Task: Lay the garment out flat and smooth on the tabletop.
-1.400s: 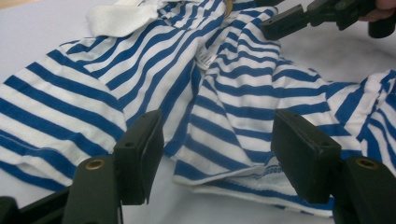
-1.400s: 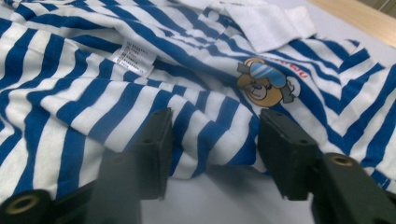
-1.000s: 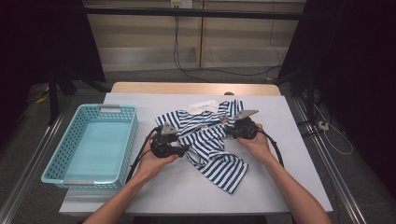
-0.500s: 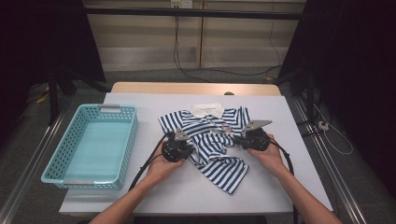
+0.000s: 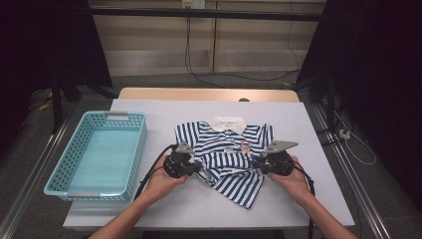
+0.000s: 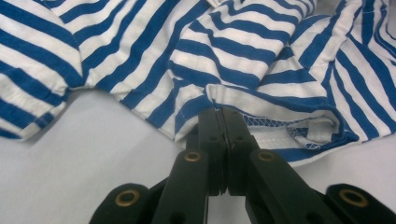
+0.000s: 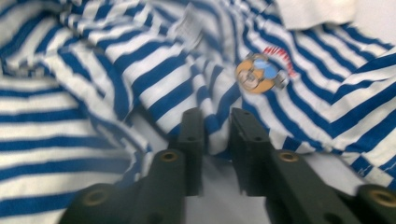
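White tabletop (image 5: 308,124) under dark curtains: my left gripper (image 6: 219,119) pinches the striped shirt (image 5: 226,154) hem right of the teal basket (image 5: 94,154); my right gripper (image 7: 217,121), jaws just opening, straddles cloth

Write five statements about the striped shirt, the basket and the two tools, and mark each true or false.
1. The striped polo shirt lies on the table. True.
2. The turquoise basket holds the shirt. False: it is empty, left of the shirt.
3. The left tool is clamped on a hem of the shirt. True.
4. The right tool stands shut tight. False: its jaws have just been opening, with striped cloth between them.
5. The collar is blue. False: it is white.
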Demonstrator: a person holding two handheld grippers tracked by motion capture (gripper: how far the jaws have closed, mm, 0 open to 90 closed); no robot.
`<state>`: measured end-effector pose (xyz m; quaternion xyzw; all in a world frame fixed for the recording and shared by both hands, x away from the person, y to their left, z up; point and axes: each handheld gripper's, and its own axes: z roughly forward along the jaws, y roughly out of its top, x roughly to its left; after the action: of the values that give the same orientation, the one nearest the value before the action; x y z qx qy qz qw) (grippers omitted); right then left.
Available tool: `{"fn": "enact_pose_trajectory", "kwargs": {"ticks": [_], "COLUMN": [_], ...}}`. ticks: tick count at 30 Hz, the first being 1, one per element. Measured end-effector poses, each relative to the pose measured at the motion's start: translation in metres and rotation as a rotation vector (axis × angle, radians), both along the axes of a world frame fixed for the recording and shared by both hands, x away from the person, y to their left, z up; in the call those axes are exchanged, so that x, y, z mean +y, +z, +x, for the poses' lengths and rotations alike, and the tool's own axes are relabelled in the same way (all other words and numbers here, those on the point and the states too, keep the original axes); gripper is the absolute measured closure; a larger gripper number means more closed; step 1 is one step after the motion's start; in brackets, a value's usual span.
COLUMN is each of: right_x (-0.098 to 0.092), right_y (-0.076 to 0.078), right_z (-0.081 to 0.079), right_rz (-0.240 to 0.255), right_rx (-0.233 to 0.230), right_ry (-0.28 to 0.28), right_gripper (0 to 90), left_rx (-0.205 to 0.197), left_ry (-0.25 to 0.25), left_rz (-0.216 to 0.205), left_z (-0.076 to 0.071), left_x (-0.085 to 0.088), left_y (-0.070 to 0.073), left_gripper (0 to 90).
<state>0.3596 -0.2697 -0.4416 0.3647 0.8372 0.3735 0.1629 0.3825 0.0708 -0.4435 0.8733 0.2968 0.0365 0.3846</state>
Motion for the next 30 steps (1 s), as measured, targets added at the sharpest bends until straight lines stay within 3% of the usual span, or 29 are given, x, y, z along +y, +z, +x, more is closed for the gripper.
{"fn": "enact_pose_trajectory", "kwargs": {"ticks": [2, 3, 5, 8, 9, 10, 12, 13, 16, 17, 19, 21, 24, 25, 26, 28, 29, 30], "right_x": [-0.006, -0.010, -0.019, -0.035, -0.040, -0.047, -0.056, -0.060, -0.070, -0.072, -0.074, -0.074, -0.071, -0.070, -0.067, -0.063, -0.063, -0.064], "right_y": [0.004, 0.006, 0.011, 0.017, 0.017, 0.018, 0.018, 0.016, 0.008, 0.004, -0.001, -0.003, -0.006, -0.007, -0.008, -0.012, -0.015, -0.017], "right_z": [0.003, 0.004, 0.010, 0.022, 0.027, 0.035, 0.046, 0.053, 0.075, 0.081, 0.092, 0.101, 0.112, 0.115, 0.119, 0.123, 0.125, 0.127], "right_rz": [0.036, 0.051, 0.070, 0.087, 0.070, 0.047, 0.065, 0.059, 0.037, 0.032, 0.049, 0.038, 0.012, 0.014, 0.012, -0.011, -0.009, -0.009], "right_rx": [-0.020, -0.028, -0.045, -0.067, -0.078, -0.089, -0.069, -0.063, -0.036, -0.030, -0.007, -0.002, 0.009, 0.007, 0.020, 0.029, 0.039, 0.046], "right_ry": [-0.026, -0.045, -0.078, -0.168, -0.191, -0.224, -0.278, -0.303, -0.370, -0.387, -0.398, -0.399, -0.395, -0.391, -0.392, -0.392, -0.402, -0.409], "right_gripper": [60.6, 58.7, 55.2, 55.4, 55.6, 56.1, 57.0, 57.3, 57.6, 57.5, 57.2, 57.2, 57.4, 57.6, 57.8, 57.6, 57.7, 58.3], "left_rx": [0.003, 0.006, -0.030, -0.061, -0.082, -0.092, -0.116, -0.123, -0.113, -0.100, -0.105, -0.115, -0.126, -0.118, -0.117, -0.100, -0.099, -0.094], "left_ry": [0.021, 0.033, 0.057, 0.127, 0.150, 0.164, 0.216, 0.223, 0.258, 0.299, 0.313, 0.337, 0.379, 0.373, 0.389, 0.452, 0.442, 0.466], "left_rz": [-0.022, -0.043, -0.064, -0.111, -0.118, -0.110, -0.101, -0.070, -0.082, -0.114, -0.104, -0.108, -0.073, -0.019, -0.005, -0.023, 0.016, 0.007], "left_z": [-0.001, 0.000, 0.003, 0.014, 0.022, 0.027, 0.040, 0.050, 0.069, 0.073, 0.083, 0.090, 0.102, 0.108, 0.112, 0.120, 0.122, 0.125], "left_x": [0.002, 0.004, 0.008, 0.015, 0.018, 0.019, 0.021, 0.022, 0.020, 0.016, 0.013, 0.011, 0.015, 0.020, 0.024, 0.028, 0.032, 0.033], "left_y": [0.002, 0.004, 0.010, 0.019, 0.022, 0.023, 0.023, 0.023, 0.018, 0.017, 0.015, 0.014, 0.010, 0.009, 0.007, 0.002, 0.002, -0.002], "left_gripper": [86.8, 81.6, 68.6, 63.0, 60.5, 59.0, 55.4, 53.7, 52.2, 52.0, 49.8, 48.9, 48.8, 48.8, 48.8, 48.7, 48.8, 48.6]}}
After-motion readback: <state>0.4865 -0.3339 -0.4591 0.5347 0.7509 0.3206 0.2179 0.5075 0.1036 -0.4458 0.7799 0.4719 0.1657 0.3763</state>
